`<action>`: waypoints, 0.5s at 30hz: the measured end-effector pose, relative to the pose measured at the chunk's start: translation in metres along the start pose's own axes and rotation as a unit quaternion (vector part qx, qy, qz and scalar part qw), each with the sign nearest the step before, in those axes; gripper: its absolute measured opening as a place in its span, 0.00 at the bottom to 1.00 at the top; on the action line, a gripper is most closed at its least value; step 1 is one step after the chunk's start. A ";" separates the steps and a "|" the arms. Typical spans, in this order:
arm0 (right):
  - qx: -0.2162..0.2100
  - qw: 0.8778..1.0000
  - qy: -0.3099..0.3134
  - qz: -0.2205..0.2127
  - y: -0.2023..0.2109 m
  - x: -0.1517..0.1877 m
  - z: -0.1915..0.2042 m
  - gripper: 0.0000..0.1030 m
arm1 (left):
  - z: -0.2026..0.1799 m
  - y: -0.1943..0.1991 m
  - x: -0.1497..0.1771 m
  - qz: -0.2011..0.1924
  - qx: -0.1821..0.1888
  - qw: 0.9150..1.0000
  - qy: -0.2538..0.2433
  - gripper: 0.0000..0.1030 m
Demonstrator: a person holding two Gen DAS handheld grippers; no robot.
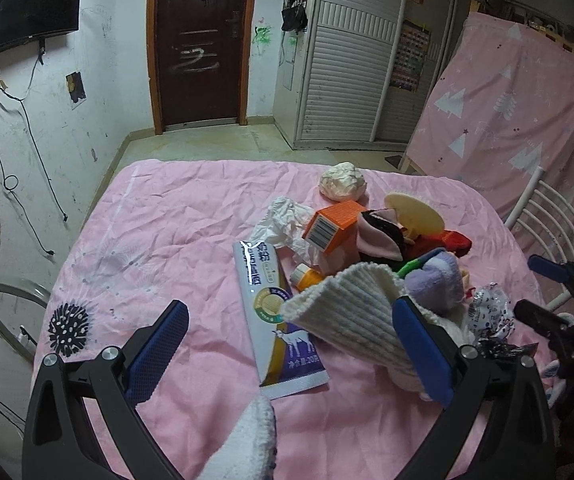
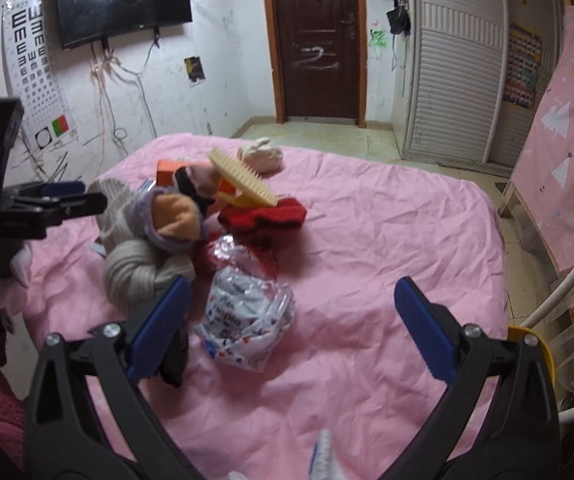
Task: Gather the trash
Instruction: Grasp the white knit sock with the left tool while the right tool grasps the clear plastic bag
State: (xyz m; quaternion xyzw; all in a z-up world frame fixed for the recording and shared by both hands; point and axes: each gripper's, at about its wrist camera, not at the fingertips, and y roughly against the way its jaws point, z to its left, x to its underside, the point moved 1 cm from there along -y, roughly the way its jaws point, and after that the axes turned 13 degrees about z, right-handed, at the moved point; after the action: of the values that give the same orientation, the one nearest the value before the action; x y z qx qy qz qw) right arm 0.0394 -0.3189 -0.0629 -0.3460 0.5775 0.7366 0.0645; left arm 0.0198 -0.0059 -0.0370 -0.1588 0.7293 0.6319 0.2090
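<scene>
On the pink bedspread (image 1: 175, 240) lies a heap of trash and clothes. My left gripper (image 1: 291, 345) is open just above a milk powder sachet (image 1: 275, 308), whose lower half lies between the fingers. A cream knit sock (image 1: 347, 316) touches the right finger. Behind are a white tissue (image 1: 283, 220), an orange box (image 1: 331, 228) and a crumpled paper ball (image 1: 343, 186). My right gripper (image 2: 293, 324) is open over the bed. A crinkled printed plastic wrapper (image 2: 247, 320) lies just inside its left finger, and a dark wrapper (image 2: 175, 360) lies under that finger.
A cream comb (image 2: 243, 180), a red cloth (image 2: 263, 214), a purple sock (image 1: 435, 280) and a small orange bottle (image 1: 307, 276) are in the heap. A white metal chair (image 1: 547, 232) stands at the bed's right. Bare bedspread (image 2: 387, 220) stretches to the right of the heap.
</scene>
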 end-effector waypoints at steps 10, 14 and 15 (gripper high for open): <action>-0.022 0.998 0.020 0.051 -0.024 -0.001 0.003 0.95 | -0.034 -0.017 -0.002 0.029 0.052 0.998 -0.019 0.90; -0.032 0.997 0.020 0.067 -0.032 0.000 0.001 0.82 | -0.046 -0.024 -0.002 0.033 0.062 0.997 -0.023 0.90; -0.033 0.997 0.019 0.071 -0.034 0.000 0.001 0.77 | -0.049 -0.026 -0.002 0.035 0.065 0.997 -0.024 0.90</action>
State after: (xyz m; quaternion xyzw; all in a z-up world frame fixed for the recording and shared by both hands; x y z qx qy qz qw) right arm 0.0565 -0.3072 -0.0903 -0.3199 0.5773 0.7512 -0.0105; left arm 0.0297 -0.0581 -0.0530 -0.1041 0.7683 0.5939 0.2147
